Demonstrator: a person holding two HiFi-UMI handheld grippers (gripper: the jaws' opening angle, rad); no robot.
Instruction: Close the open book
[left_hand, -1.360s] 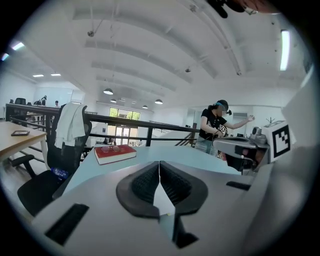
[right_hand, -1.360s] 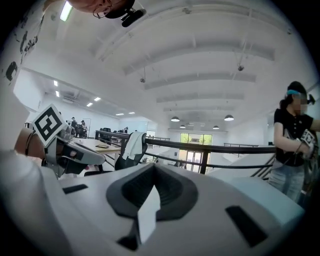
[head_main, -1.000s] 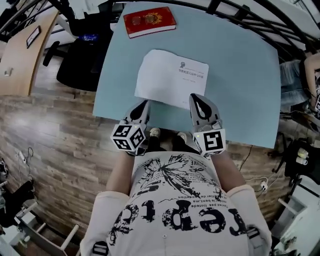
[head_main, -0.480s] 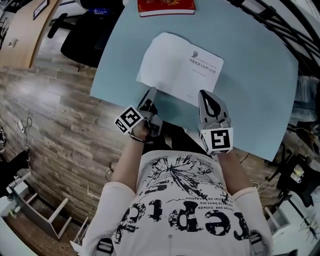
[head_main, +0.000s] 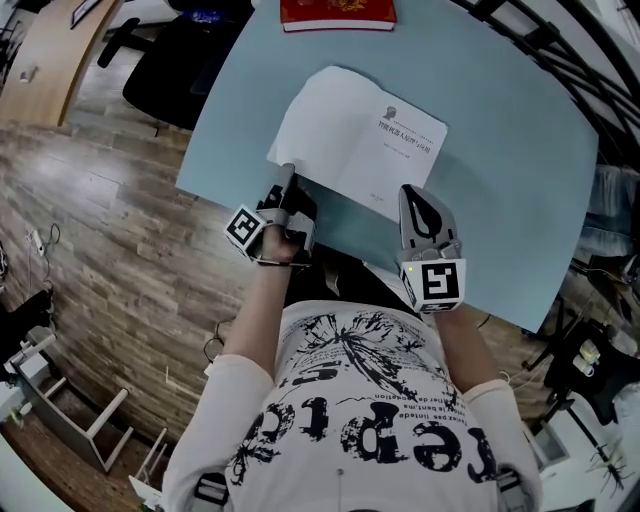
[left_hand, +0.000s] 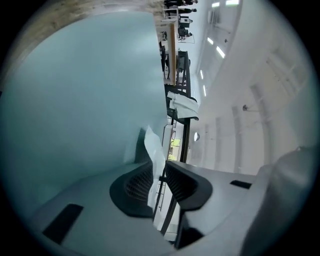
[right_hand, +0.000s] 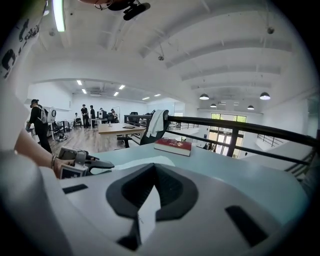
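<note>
The open book (head_main: 355, 135) lies flat on the pale blue table (head_main: 500, 180), white pages up, with print on its right page. My left gripper (head_main: 287, 180) is rolled on its side at the book's near left corner. In the left gripper view its jaws (left_hand: 159, 165) have just been closing and stand a little apart, with a lifted page edge (left_hand: 154, 145) between the pads but not pinched. My right gripper (head_main: 408, 195) sits at the near edge of the right page. Its tips (right_hand: 154, 167) are shut, with white page showing behind them.
A closed red book (head_main: 338, 13) lies at the table's far edge, also visible as the red book (right_hand: 172, 145) ahead of the right gripper. A black office chair (head_main: 165, 70) stands off the table's left side. A dark railing (right_hand: 240, 132) runs behind the table.
The left gripper rolled onto its side and sank to the book's near left corner, where a page edge now stands between its jaws. The right gripper dropped slightly toward the right page.
</note>
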